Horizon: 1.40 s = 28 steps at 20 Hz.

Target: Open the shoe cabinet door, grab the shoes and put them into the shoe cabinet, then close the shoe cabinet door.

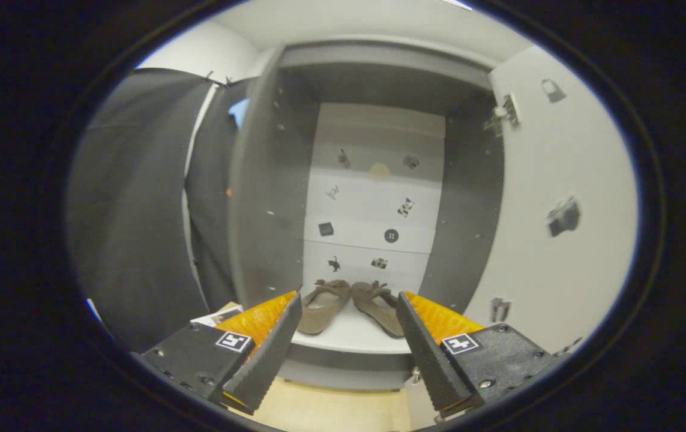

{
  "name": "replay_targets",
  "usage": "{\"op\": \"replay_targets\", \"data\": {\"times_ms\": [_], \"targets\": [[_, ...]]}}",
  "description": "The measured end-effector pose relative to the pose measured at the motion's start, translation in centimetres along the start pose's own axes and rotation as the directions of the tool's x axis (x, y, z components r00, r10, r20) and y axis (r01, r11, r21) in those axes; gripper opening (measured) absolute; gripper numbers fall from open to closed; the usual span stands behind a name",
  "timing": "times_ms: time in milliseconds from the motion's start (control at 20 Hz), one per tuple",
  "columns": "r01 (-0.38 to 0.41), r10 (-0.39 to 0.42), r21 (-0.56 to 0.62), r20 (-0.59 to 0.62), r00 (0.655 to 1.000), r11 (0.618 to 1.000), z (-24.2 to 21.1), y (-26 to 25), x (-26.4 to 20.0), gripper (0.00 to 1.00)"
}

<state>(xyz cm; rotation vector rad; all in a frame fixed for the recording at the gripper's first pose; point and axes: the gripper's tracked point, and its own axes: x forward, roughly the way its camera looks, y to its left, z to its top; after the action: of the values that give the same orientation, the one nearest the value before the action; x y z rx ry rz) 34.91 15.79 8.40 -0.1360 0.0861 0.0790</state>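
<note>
Now, with the shoes resting side by side on the shelf inside the shoe cabinet, just beyond the gripper whose fingers stand spread and empty, the open door probably wants a steady, even push shut.

No legible txt or nos

Shoes showing brown on a white shelf; cabinet walls reading dark grey, back panel white with small black stickers; door showing white; gripper fingers showing black ribbed pads, orange backs.
</note>
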Motion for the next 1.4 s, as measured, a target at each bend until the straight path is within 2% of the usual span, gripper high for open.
{"op": "replay_targets", "data": {"times_ms": [150, 300, 350, 550, 650, 800, 1000, 1150, 1400], "targets": [[-0.091, 0.093, -0.057, 0.037, 0.995, 0.994, 1.0, 0.9, -9.1, 1.00], [-0.081, 0.092, -0.082, 0.141, 0.986, 0.993, 3.3, -1.3, -17.1, 1.00], [-0.091, 0.101, -0.071, 0.168, 0.981, 0.993, 3.5, -1.7, -19.8, 1.00], [-0.213, 0.210, -0.005, 0.194, 0.958, 0.977, 2.3, -3.7, -28.9, 1.00], [-0.222, 0.213, 0.016, 0.214, 0.953, 0.975, 1.8, -6.1, -32.1, 1.00], [-0.123, 0.117, 0.006, 0.250, 0.961, 0.992, 0.9, -11.1, -35.8, 1.00], [0.001, -0.005, 0.014, 0.265, 0.964, 1.000, -0.7, -16.6, -38.6, 1.00], [0.082, -0.092, 0.051, 0.251, 0.964, 0.995, -1.6, -21.2, -38.9, 1.00], [0.219, -0.232, 0.082, 0.207, 0.951, 0.972, -3.2, -29.6, -36.4, 1.00]]}}
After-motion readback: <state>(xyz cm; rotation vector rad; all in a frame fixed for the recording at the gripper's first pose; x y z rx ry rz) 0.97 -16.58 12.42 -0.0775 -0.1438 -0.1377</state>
